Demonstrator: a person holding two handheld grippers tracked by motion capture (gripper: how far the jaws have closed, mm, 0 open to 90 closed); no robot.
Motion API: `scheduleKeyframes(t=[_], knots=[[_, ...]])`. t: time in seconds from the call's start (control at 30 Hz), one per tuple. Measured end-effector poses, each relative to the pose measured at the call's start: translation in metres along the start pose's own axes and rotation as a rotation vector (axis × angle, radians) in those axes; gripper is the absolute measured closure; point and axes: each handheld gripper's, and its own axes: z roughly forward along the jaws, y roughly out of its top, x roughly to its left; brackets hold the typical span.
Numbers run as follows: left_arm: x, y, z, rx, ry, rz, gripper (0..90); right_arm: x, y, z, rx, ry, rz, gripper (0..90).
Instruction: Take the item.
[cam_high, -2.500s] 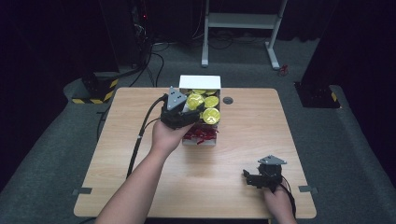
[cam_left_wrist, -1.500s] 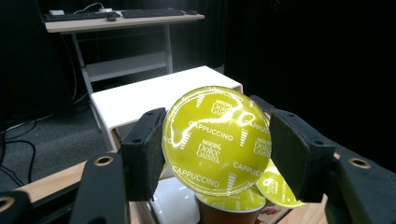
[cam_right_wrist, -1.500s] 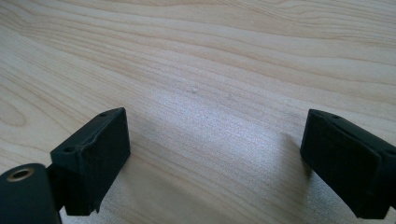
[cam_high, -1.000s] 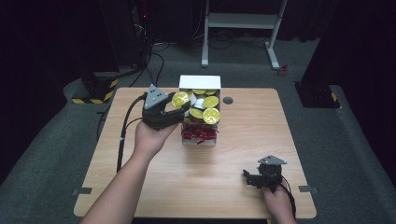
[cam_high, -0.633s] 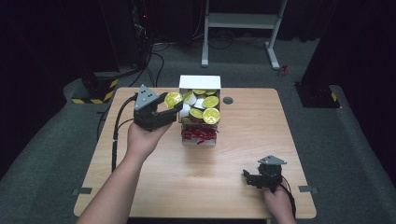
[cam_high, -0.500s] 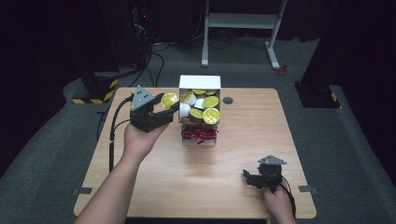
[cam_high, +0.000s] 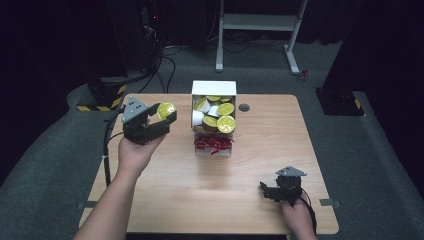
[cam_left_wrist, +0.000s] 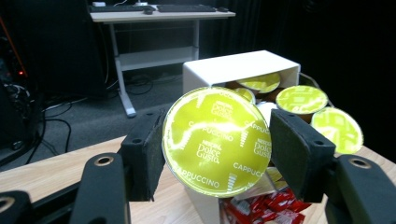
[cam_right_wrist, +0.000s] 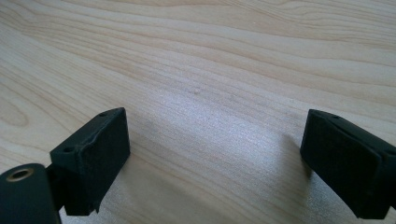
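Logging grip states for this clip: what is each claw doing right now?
Left claw: closed on a yellow-lidded coffee capsule, held left of the white box.
Right claw: open, nothing between its jaws, low over the table.

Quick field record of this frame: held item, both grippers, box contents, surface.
held item: coffee capsule, yellow-green foil lid printed Dolce Gusto Cappuccino
left gripper: shut on the capsule, raised above the table, left of the box
right gripper: open, nothing between the jaws, low at the near right of the table
box: white, open, back middle of the table, holds more yellow-lidded capsules
in front of box: red packets
table: light wood
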Motion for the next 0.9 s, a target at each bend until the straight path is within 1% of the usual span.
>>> scheduleKeyframes(t=[0.2, 0.37, 0.4, 0.43, 0.47, 0.5, 0.53, 0.57, 0.6, 0.7, 0.73, 0.8, 0.9], knots=[[0.006, -0.004, -0.006, -0.003, 0.016, 0.0, 39.0, 0.0, 0.0, 0.0, 0.002, 0.001, 0.002, 8.1], [0.01, -0.008, -0.007, 0.003, 0.03, 0.002, 39.0, 0.001, 0.0, 0.0, 0.003, 0.002, 0.004, 8.1], [0.013, -0.01, -0.008, 0.005, 0.034, -0.003, 38.9, 0.001, 0.0, 0.0, 0.003, 0.002, 0.004, 8.1], [0.013, -0.01, -0.008, 0.005, 0.034, -0.003, 38.9, 0.001, 0.0, 0.0, 0.003, 0.002, 0.004, 8.1], [0.017, -0.013, -0.009, 0.009, 0.04, -0.01, 38.9, 0.001, 0.0, 0.0, 0.003, 0.002, 0.004, 8.1], [0.017, -0.013, -0.009, 0.009, 0.04, -0.01, 38.9, 0.001, 0.0, 0.0, 0.003, 0.001, 0.003, 8.1], [0.021, -0.018, -0.009, 0.018, 0.052, -0.014, 38.9, 0.001, 0.0, 0.0, 0.003, 0.002, 0.004, 8.2], [0.021, -0.018, -0.009, 0.018, 0.052, -0.014, 38.9, 0.001, 0.0, 0.0, 0.003, 0.002, 0.004, 8.2], [0.026, -0.021, -0.01, 0.024, 0.061, -0.02, 38.9, 0.001, 0.0, 0.0, 0.004, 0.003, 0.006, 8.2], [0.029, -0.024, -0.011, 0.024, 0.067, -0.026, 38.9, 0.0, 0.0, 0.0, 0.003, 0.003, 0.003, 8.2], [0.031, -0.027, -0.012, 0.026, 0.069, -0.033, 38.9, 0.001, 0.0, 0.0, 0.004, 0.003, 0.006, 8.2], [0.035, -0.031, -0.012, 0.039, 0.082, -0.035, 38.9, 0.0, 0.0, 0.0, 0.003, 0.003, 0.003, 8.2], [0.039, -0.035, -0.011, 0.041, 0.089, -0.043, 38.9, 0.0, 0.0, 0.0, 0.003, 0.003, 0.003, 8.2]])
